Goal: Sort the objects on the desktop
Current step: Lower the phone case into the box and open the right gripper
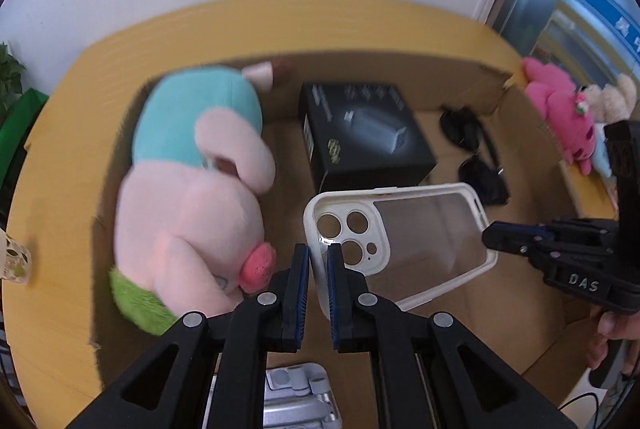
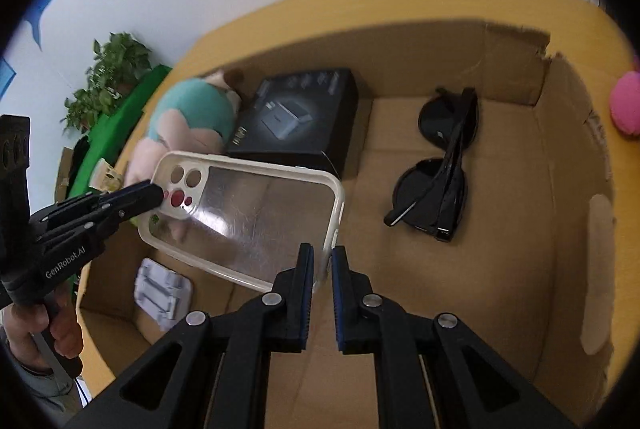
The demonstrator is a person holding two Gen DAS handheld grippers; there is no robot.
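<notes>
Holding a clear phone case (image 1: 404, 241) over the cardboard box (image 2: 560, 229), left gripper (image 1: 319, 265) clamped on the camera-cutout end, right gripper (image 2: 322, 267) pinching the opposite rim, probably steadying it for lowering between black carton (image 2: 296, 117) and sunglasses (image 2: 440, 169).

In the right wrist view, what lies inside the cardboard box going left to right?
Plush toy → black box → sunglasses; the phone case, held by both grippers, overlaps the first two.
</notes>
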